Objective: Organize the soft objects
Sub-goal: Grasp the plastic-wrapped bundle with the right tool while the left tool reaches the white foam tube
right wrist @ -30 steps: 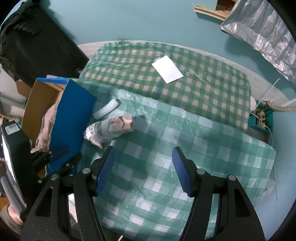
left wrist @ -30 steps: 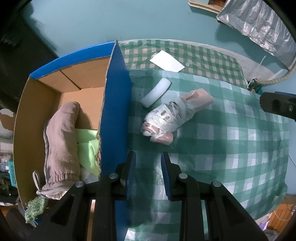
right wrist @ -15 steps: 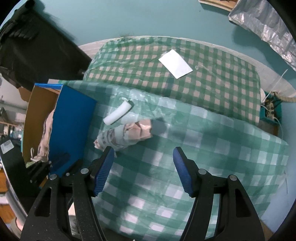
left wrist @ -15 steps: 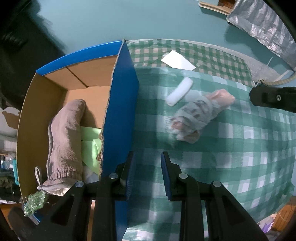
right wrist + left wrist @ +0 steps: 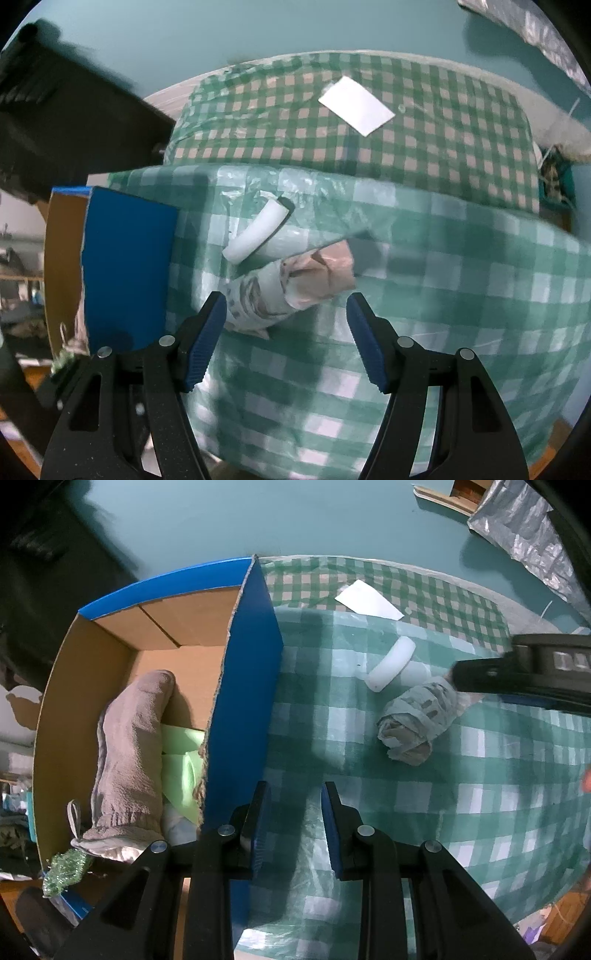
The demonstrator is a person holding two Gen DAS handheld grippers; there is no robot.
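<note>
A: Bundle (image 5: 291, 291) of rolled cloth, pinkish with a pale wrap, lies on the checked cover (image 5: 443, 295) of the desk, just ahead of the right gripper (image 5: 286, 341) and between the lines of its fingers (image 5: 207, 343).

B: Are those fingers on it?

A: No. They stand wide apart, one at each side of the bundle's near end, with open cover beneath them. The left finger's tip is just beside the wrap; I cannot tell whether it touches.

B: What crowds it?

A: A white foam roll (image 5: 256, 236) lies just beyond the bundle, toward the left fingertip's side, and I cannot tell if the two touch. Farther ahead, well apart, a white card (image 5: 356, 105) lies flat on the cover. To the right of the fingers the cover is open up to the desk's far edge.

B: And the left gripper (image 5: 295, 823)?

A: Its fingers (image 5: 258, 823) are slightly apart, holding nothing. The blue wall of the cardboard box (image 5: 243, 716) rises right at the left finger. Inside the box, left of that wall, lie a grey-brown sock (image 5: 129, 753) and green foam (image 5: 181, 768). The bundle (image 5: 417, 720) sits ahead and to the right, well apart from these fingers, with bare cover between.
</note>
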